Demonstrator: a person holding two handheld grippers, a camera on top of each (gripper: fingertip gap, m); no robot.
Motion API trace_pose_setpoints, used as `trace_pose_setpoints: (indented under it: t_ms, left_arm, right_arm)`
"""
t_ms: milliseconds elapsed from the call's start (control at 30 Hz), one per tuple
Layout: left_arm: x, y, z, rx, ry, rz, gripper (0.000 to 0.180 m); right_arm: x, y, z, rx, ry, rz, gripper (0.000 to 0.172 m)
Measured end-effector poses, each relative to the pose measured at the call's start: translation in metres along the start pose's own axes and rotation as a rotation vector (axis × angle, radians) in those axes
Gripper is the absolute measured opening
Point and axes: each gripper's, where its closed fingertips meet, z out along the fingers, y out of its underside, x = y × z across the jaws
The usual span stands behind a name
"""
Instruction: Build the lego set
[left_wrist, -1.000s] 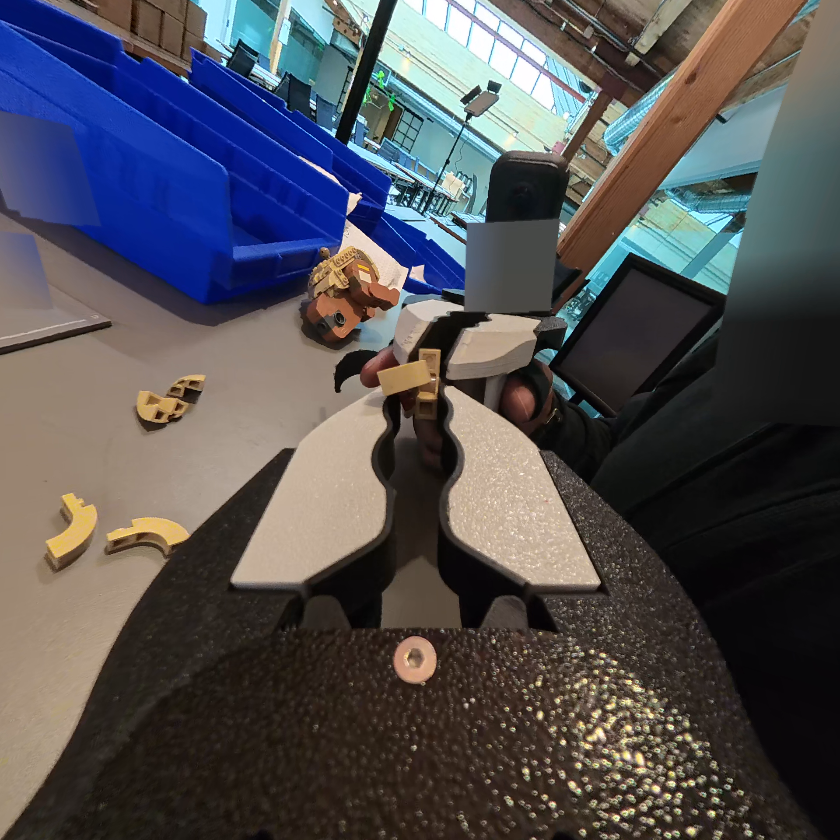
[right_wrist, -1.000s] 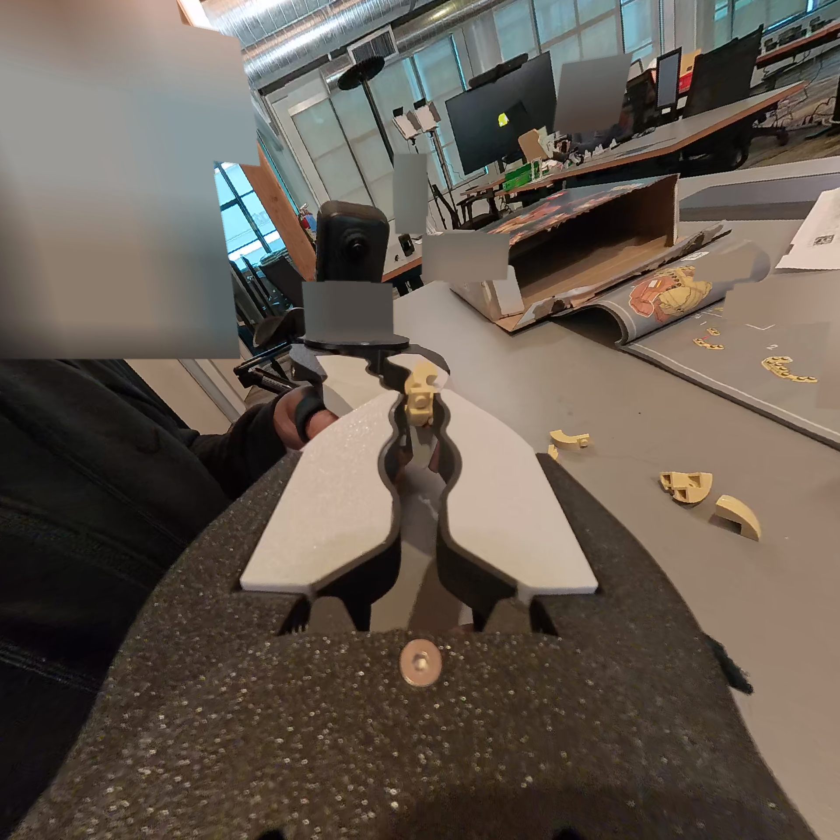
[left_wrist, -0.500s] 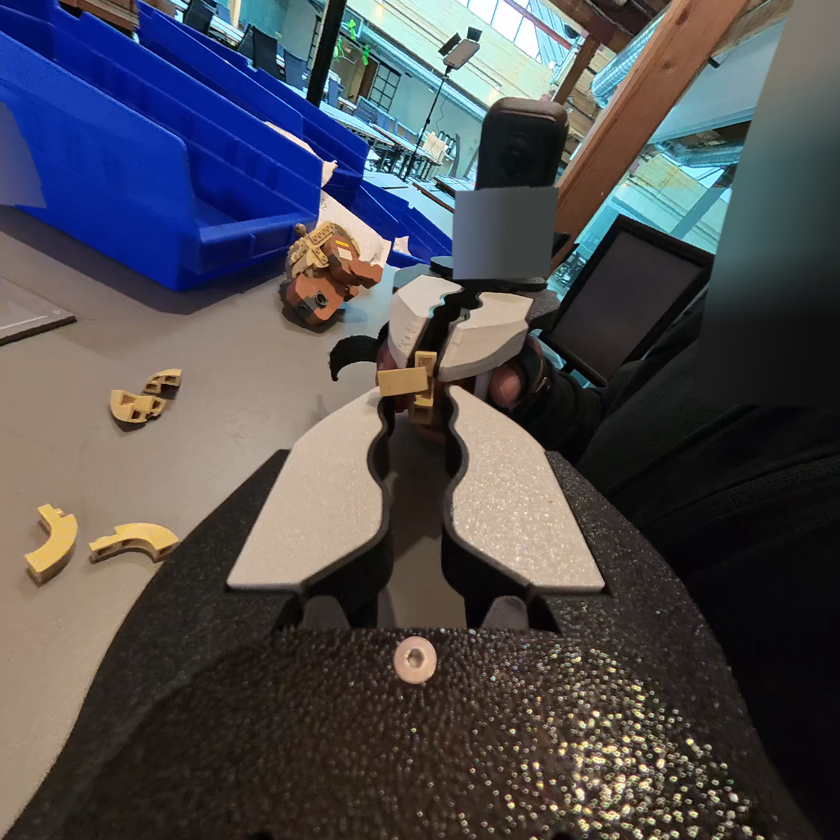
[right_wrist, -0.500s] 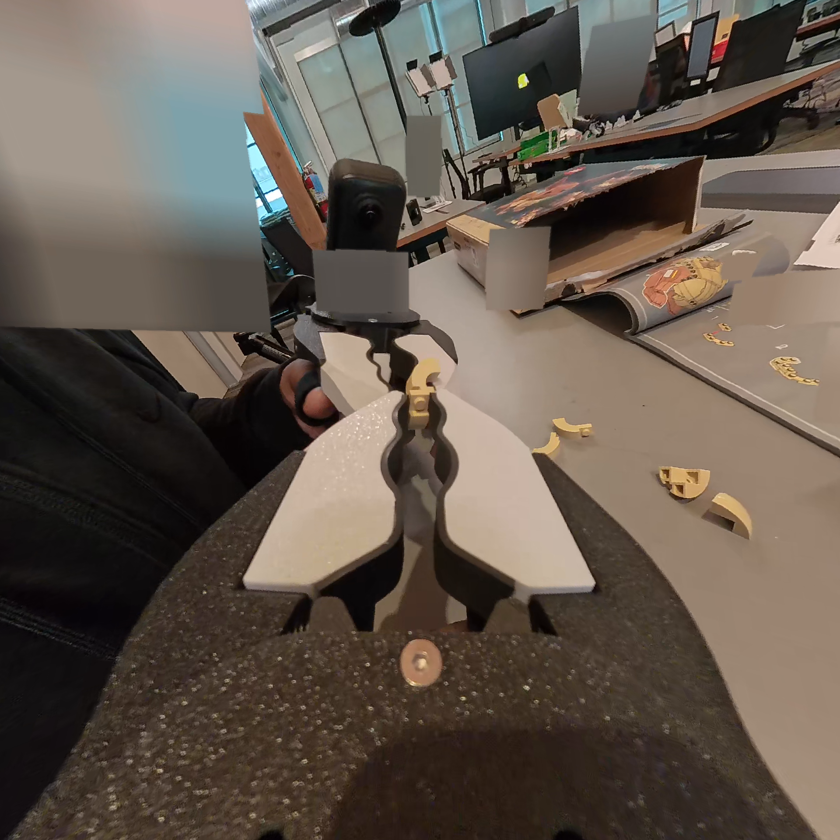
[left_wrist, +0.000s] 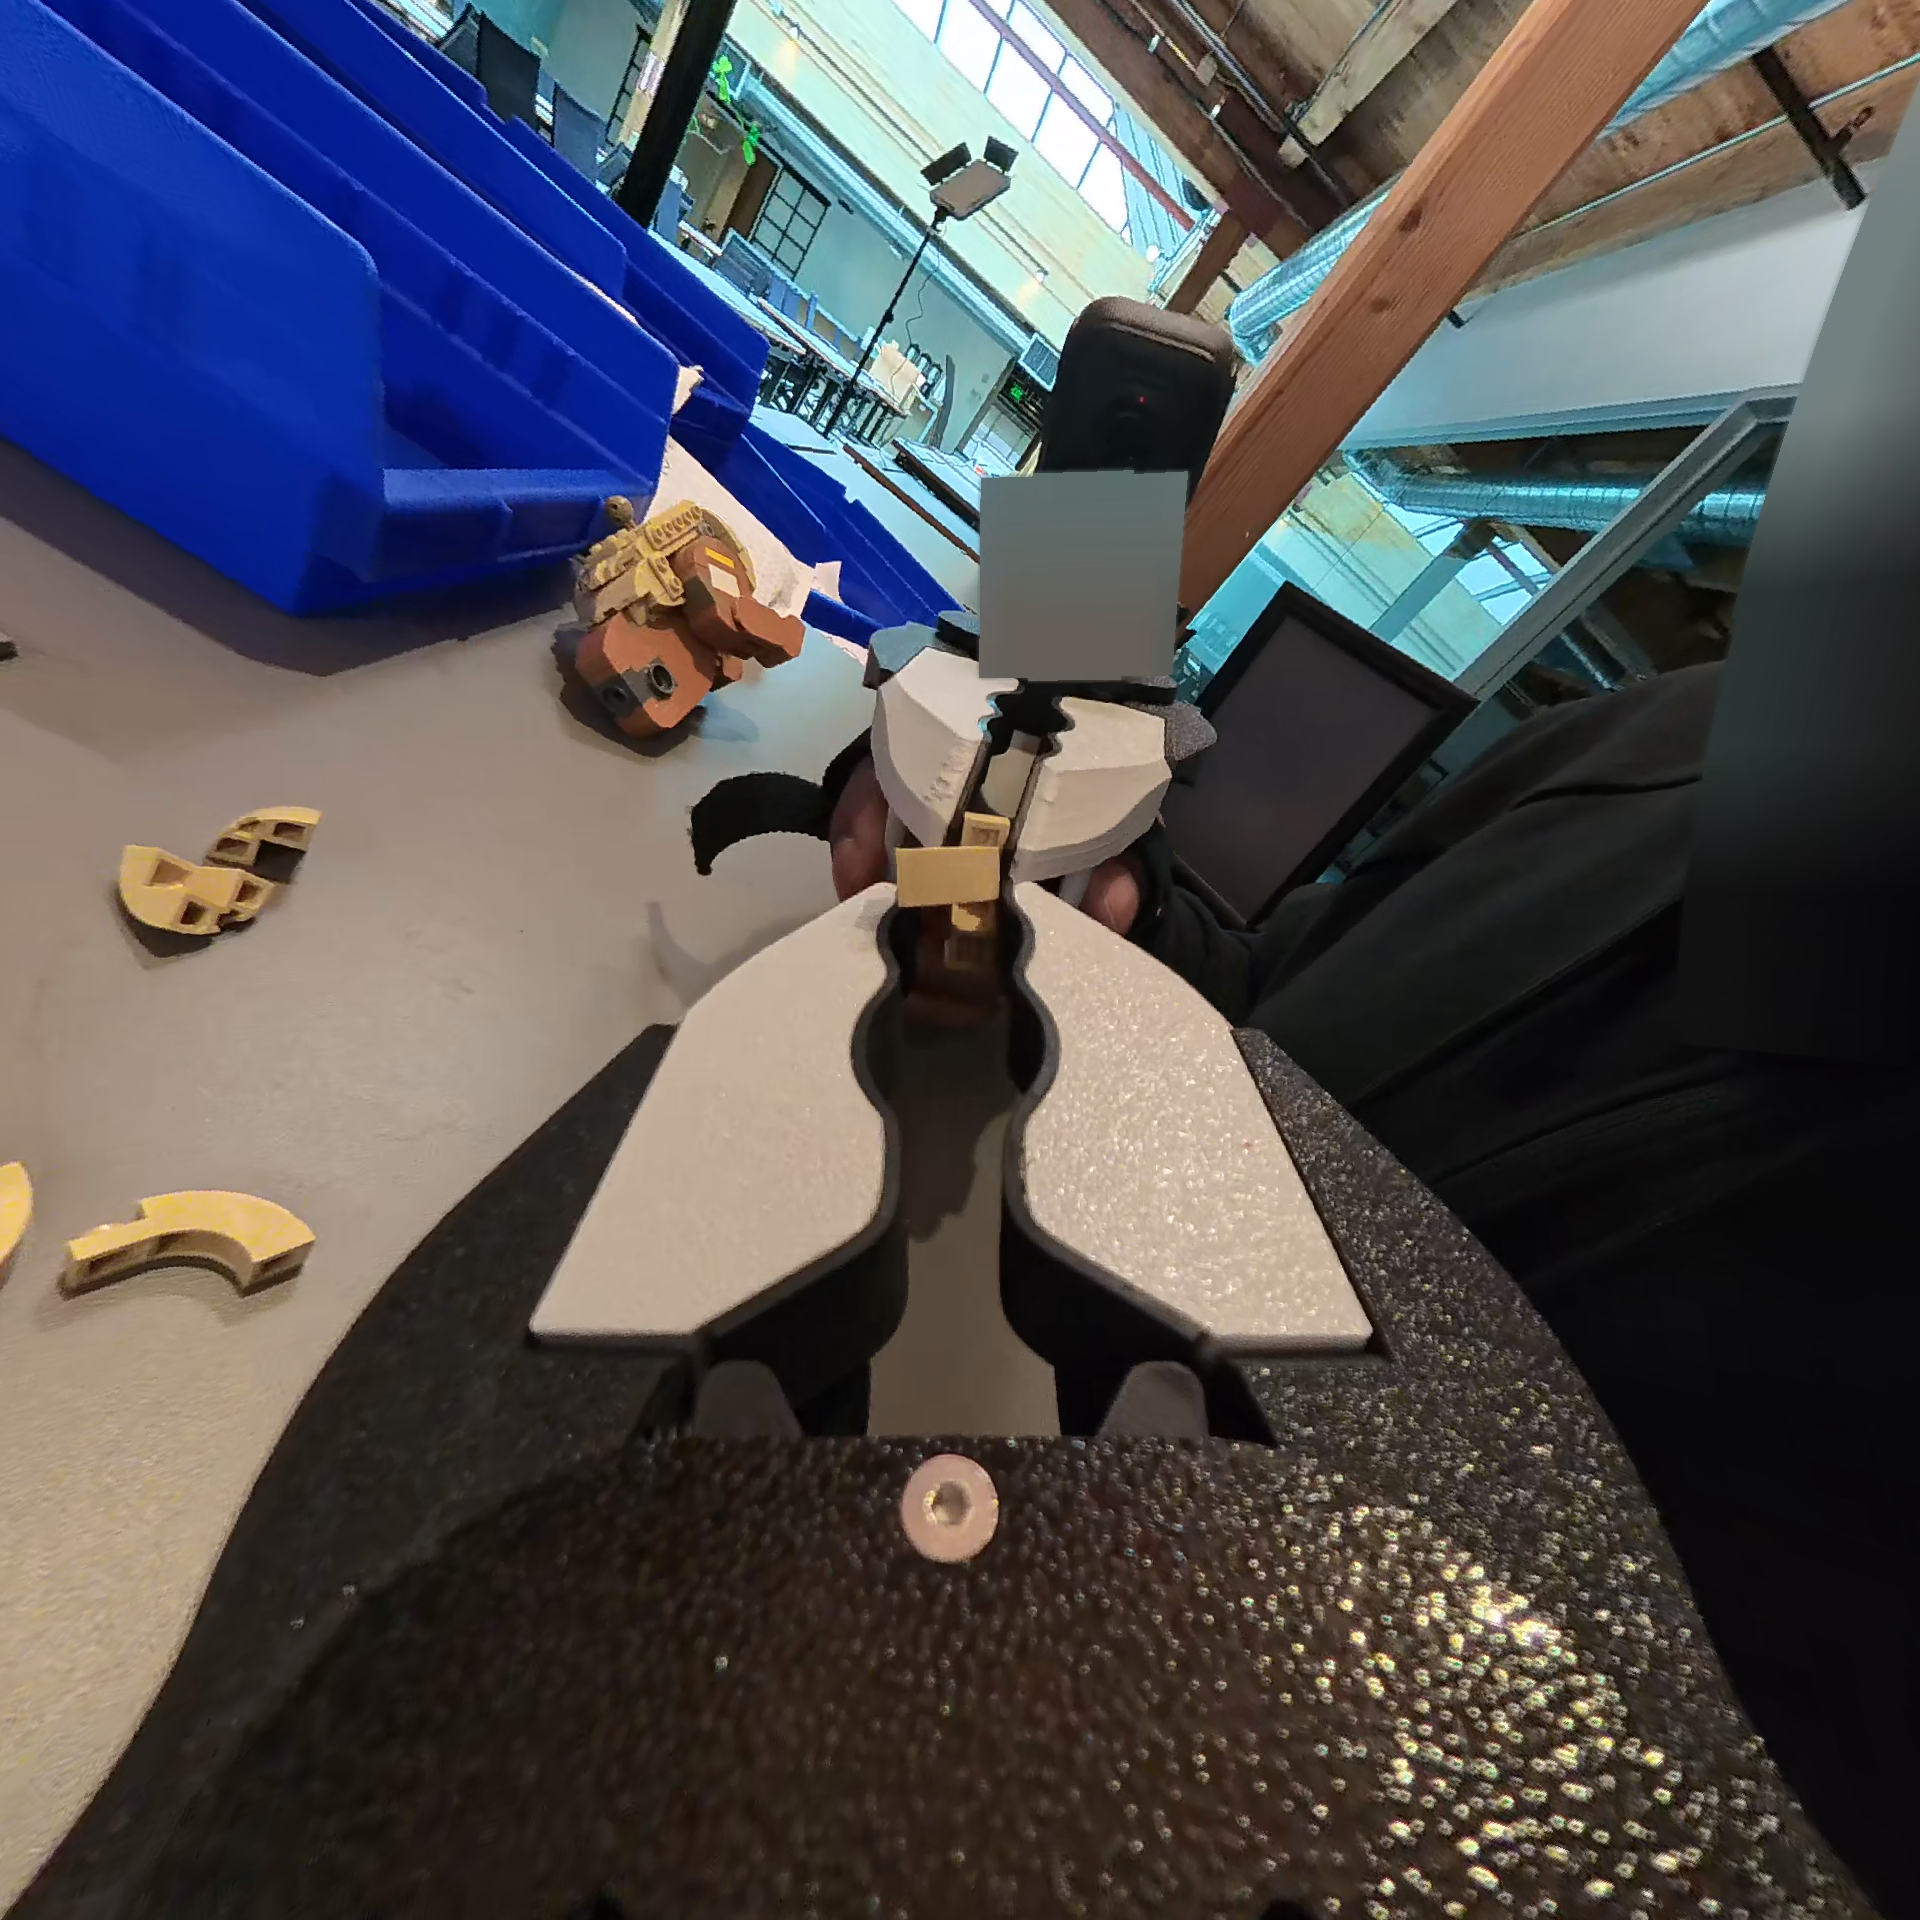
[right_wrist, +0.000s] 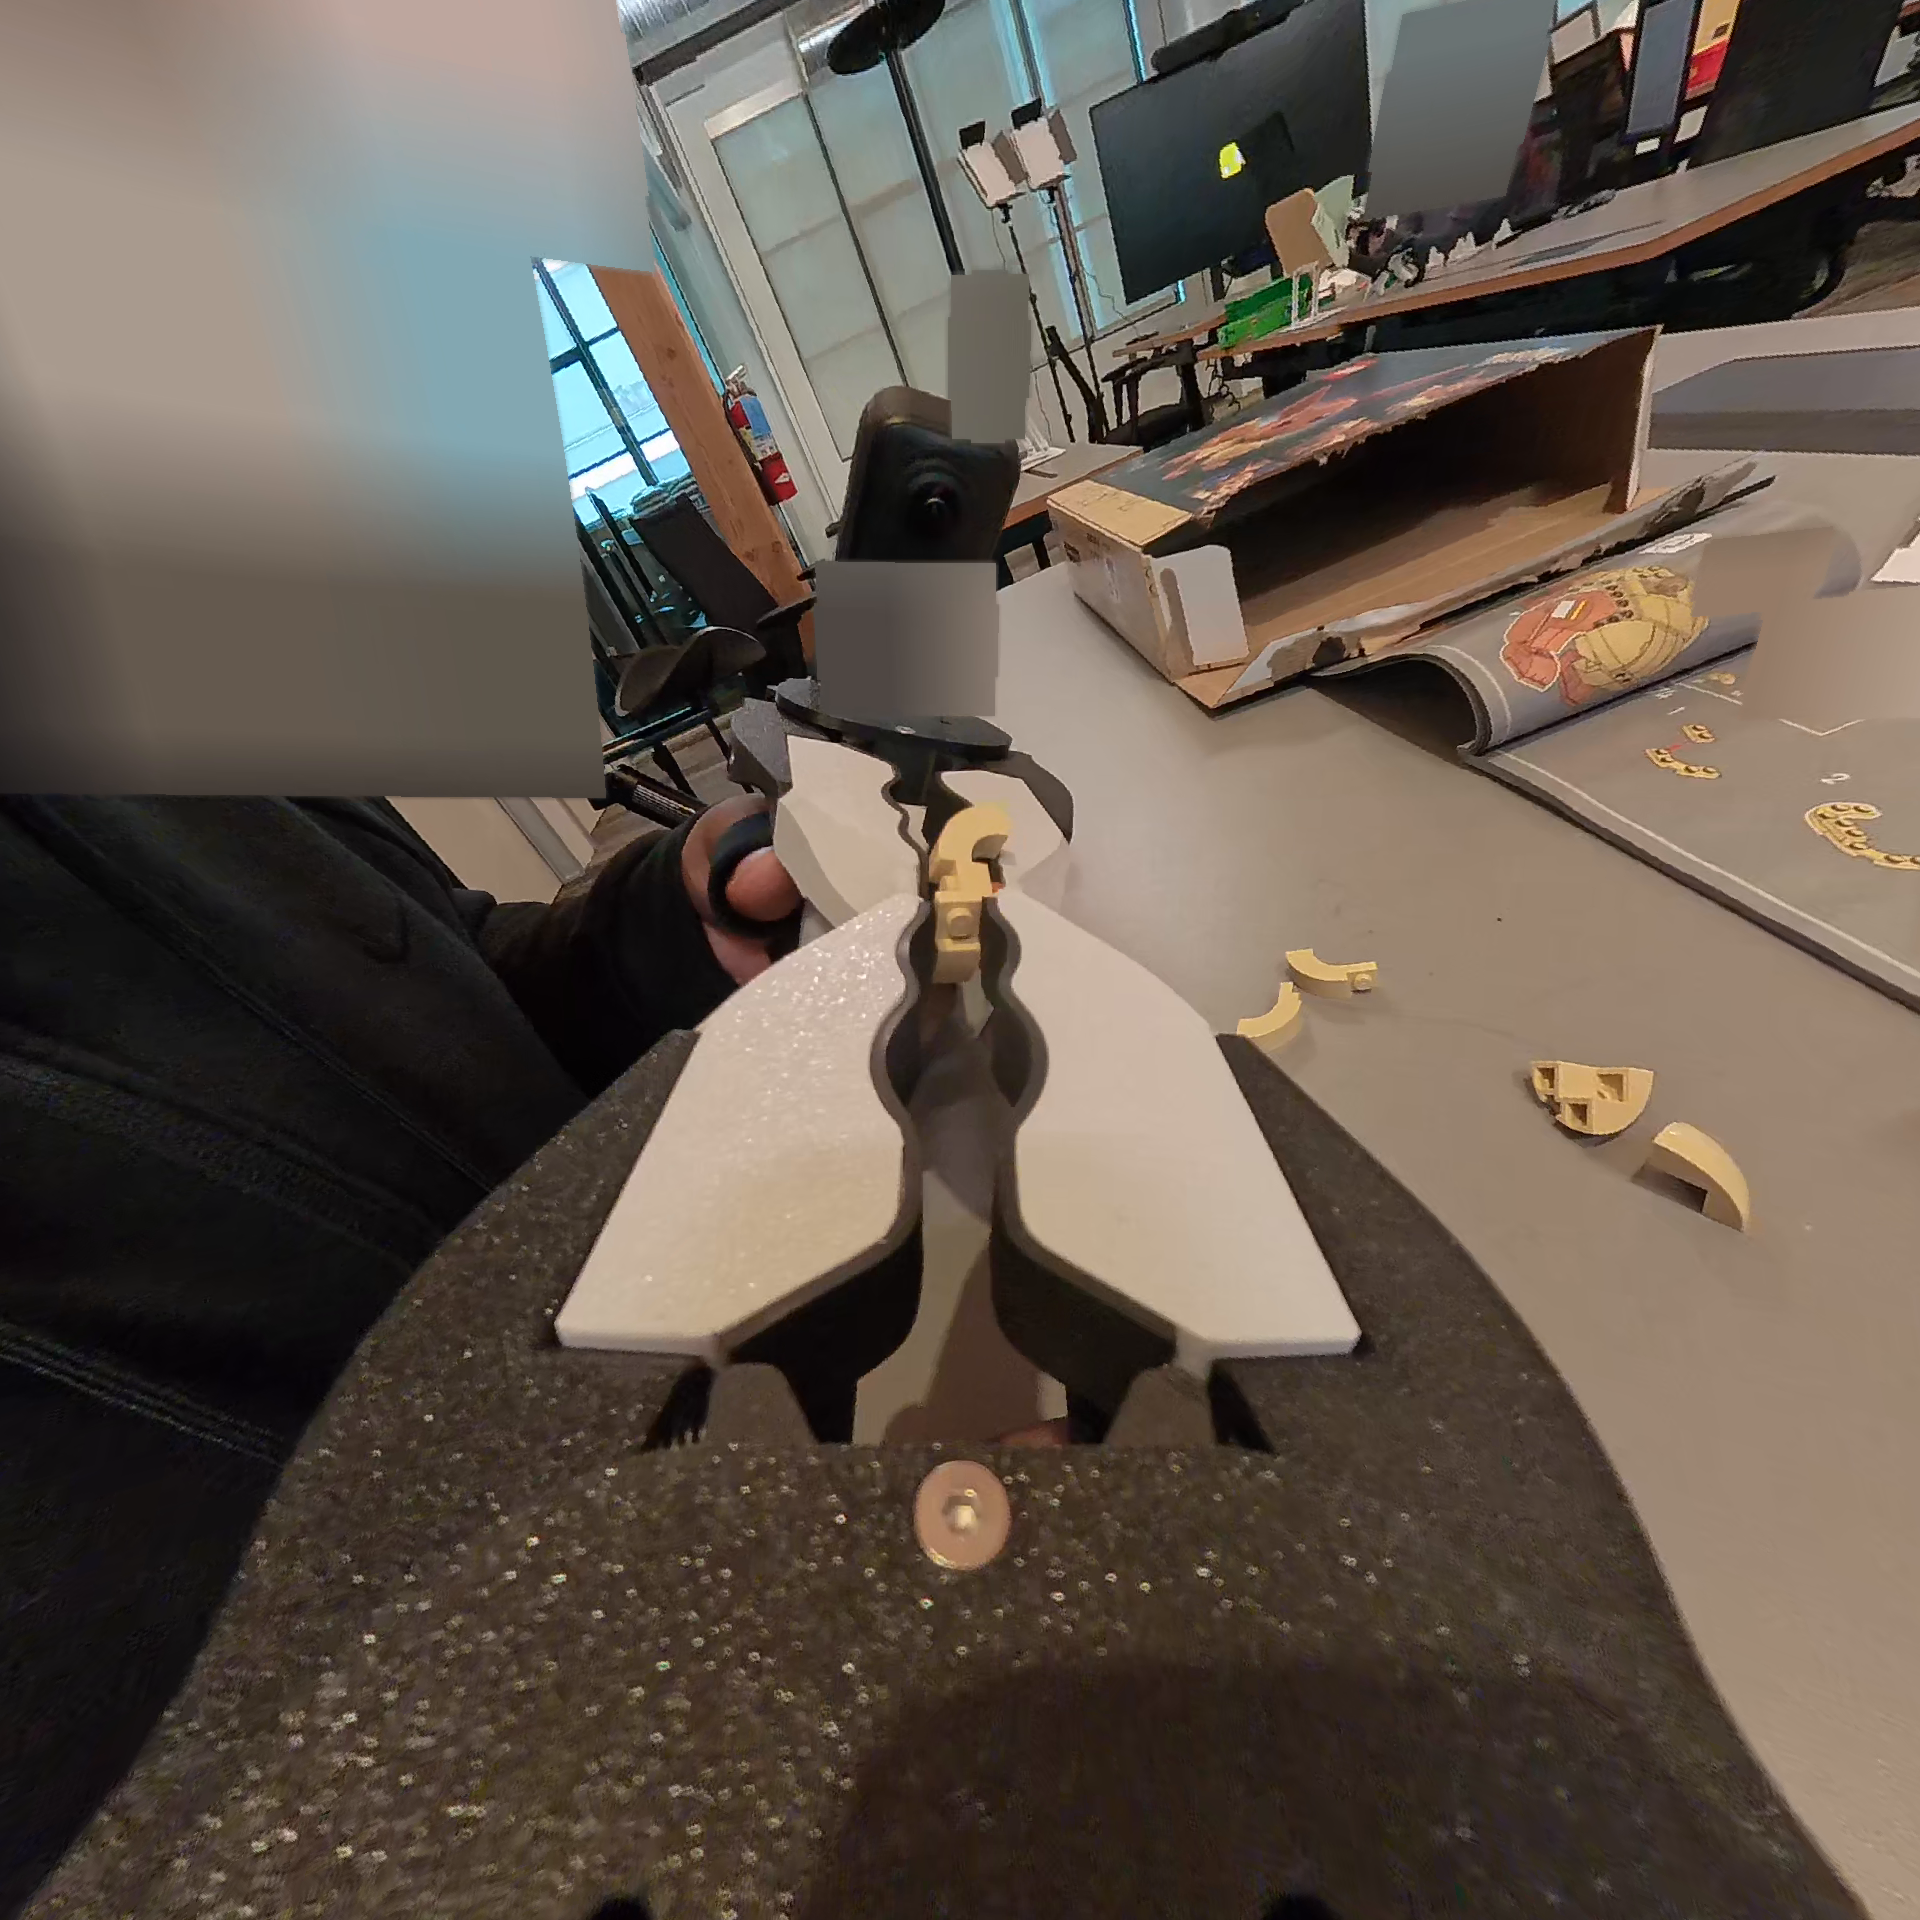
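Grey table (left_wrist: 343, 1039) in a workshop, with blue bins (left_wrist: 312, 312) behind: the left gripper (left_wrist: 951, 914) and the right gripper (right_wrist: 961, 914), tip to tip, each clamp a tan curved brick (right_wrist: 966, 842) (left_wrist: 948, 878), the two bricks touching, while six similar pieces (right_wrist: 1590, 1091) lie loose.

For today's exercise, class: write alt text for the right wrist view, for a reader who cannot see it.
The right claw grips a tan curved brick and holds it against another tan curved brick in the left claw facing it. On the grey table to the right lie loose tan curved pieces, an open booklet and a torn cardboard box.
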Motion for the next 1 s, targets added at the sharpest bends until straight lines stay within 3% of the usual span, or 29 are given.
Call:
trace_pose_setpoints:
  t_ms: [633, 1000]
  left_arm:
    - [0.002, 0.010, 0.002, -0.068, 0.009, -0.009, 0.014]
    - [0.009, 0.015, 0.004, -0.101, 0.050, 0.003, 0.014]
  right_arm:
    - [-0.005, 0.008, -0.004, -0.176, 0.009, -0.143, 0.008]
    - [-0.011, 0.013, -0.008, -0.207, -0.099, -0.066, 0.007]
